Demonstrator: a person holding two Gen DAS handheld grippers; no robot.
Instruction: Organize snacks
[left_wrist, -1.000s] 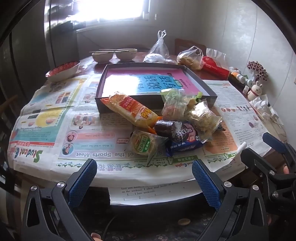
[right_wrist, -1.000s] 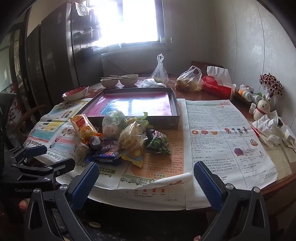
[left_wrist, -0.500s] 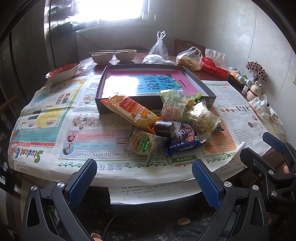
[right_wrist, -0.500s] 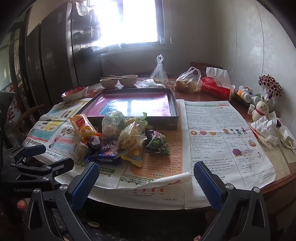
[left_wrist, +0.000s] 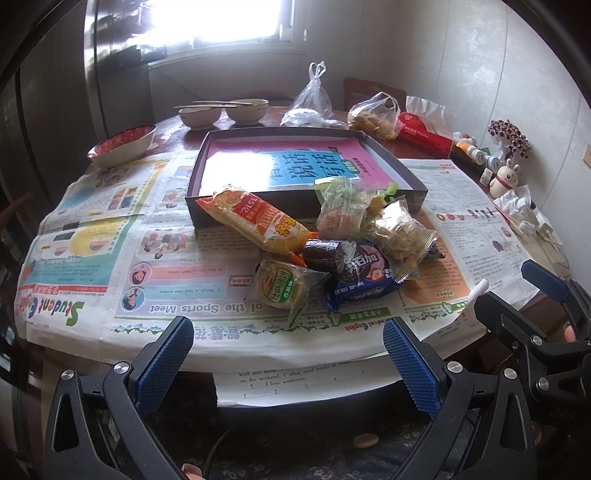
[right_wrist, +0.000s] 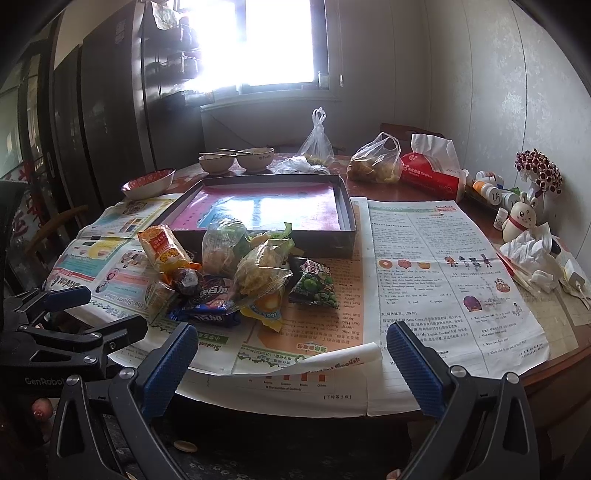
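Snacks (left_wrist: 325, 251) lie heaped on the newspaper (left_wrist: 155, 258) that covers the table, just in front of the near wall of the shallow dark box (left_wrist: 303, 208), which holds no snack yet, so by my reading nothing has been sorted. Going from left to right through the pile in the left wrist view: the long orange packet (left_wrist: 255, 218) leans with its upper end on the box wall; below it sits the round green-labelled cake (left_wrist: 282, 284); then the dark blue wrapper (left_wrist: 364, 280) with a dark sausage-like piece on top of it; then two clear crinkly bags (left_wrist: 397, 230) stacked against each other. The right wrist view adds the green pea packet (right_wrist: 316, 286) at the pile's right edge. The left gripper (left_wrist: 284, 354) hangs off the table's near edge with jaws spread wide and nothing between them; the right gripper (right_wrist: 291, 354) does the same, further right. The risks ahead come mostly from the pile itself: the packets overlap, so closing on one may drag a neighbour or tip the orange packet off the wall. Slick film could slip from the pads, and the loose newspaper could bunch if a finger scrapes it.
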